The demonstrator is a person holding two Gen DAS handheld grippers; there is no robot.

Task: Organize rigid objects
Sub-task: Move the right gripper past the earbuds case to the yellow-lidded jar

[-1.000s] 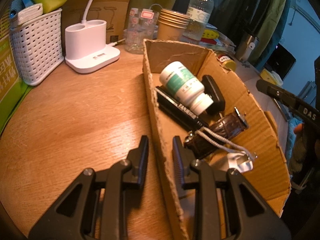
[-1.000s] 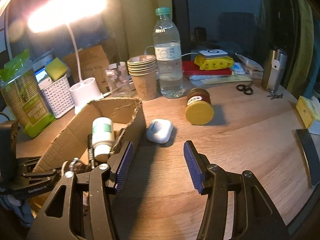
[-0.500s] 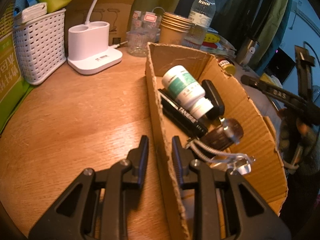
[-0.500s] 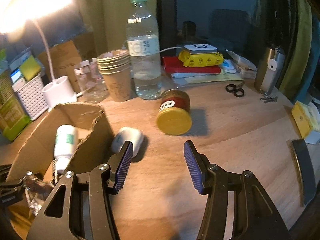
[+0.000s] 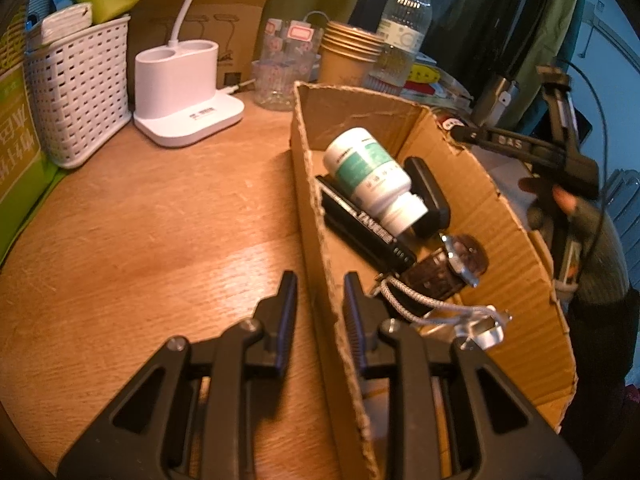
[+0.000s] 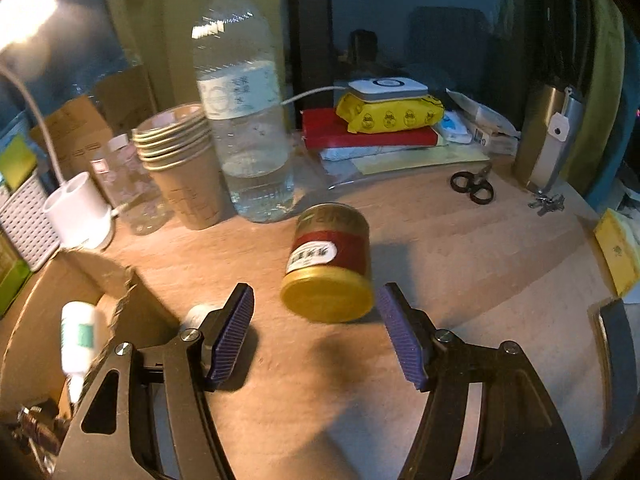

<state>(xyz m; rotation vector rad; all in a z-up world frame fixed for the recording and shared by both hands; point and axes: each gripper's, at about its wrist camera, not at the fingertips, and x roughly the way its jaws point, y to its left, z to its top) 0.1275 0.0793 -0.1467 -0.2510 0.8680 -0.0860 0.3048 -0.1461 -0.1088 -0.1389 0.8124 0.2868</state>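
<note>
Our right gripper [image 6: 316, 330], jaws just widening, frames the toppled jar [image 6: 328, 264]; lid points toward six o'clock.

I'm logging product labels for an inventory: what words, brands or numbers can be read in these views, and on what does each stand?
"DAS": on the arm of the right gripper, seen from the left wrist.
"TAN...": partial white lettering on the black bar in the cardboard box; the rest is unreadable.
White pill bottle: print too small.
Jar: label and barcode blurred.
Water bottle: label blurred.
Green carton: large characters cut off, unreadable.
</note>
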